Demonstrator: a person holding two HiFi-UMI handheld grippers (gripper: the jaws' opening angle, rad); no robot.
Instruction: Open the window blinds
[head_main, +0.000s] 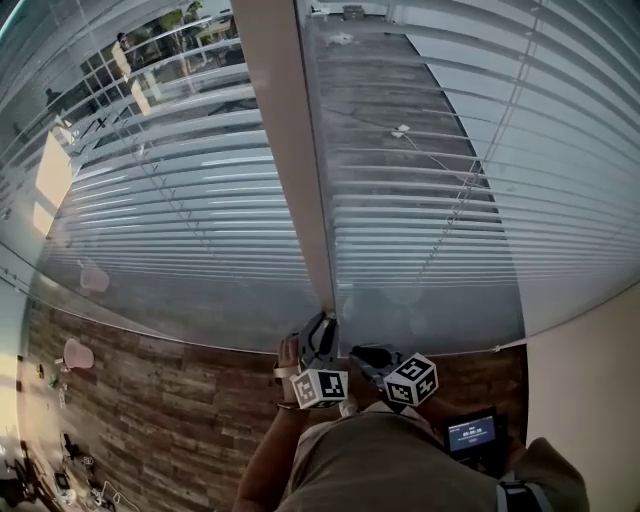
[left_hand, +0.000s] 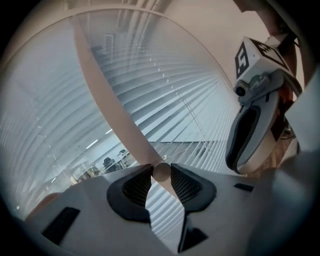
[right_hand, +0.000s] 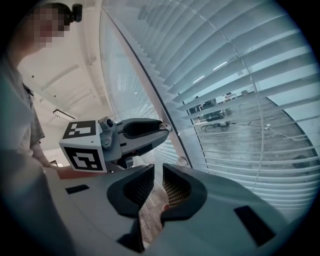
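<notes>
Standing close to the window, the person has the left tool (left_hand: 161, 172) pinching the round bottom end of the wand (left_hand: 107, 95), the pale rod that hangs in front of the blinds (head_main: 190, 210). Both pads press on it, one from each side. The right tool (right_hand: 155, 175) sits just beside the left one, its jaws drawn together with nothing between them. As far as I can see it is taking no part.

The blinds hang at full drop on both sides of the wand, reaching almost down to the wood floor (head_main: 150, 400). The slats (head_main: 430, 215) look tilted only partway. Strips of daylight and bits of what lies beyond show between them, while towards the far right they seem to lie flatter and closer.

To my eye the job is started rather than done. The grip on the wand is made, which is the first step, and the slats are at best half turned. What I'd say remains is twisting the wand until the slats lie level and the view comes clear. Whether the blinds are also meant to be drawn up I cannot tell, and nothing here suggests that has begun.
</notes>
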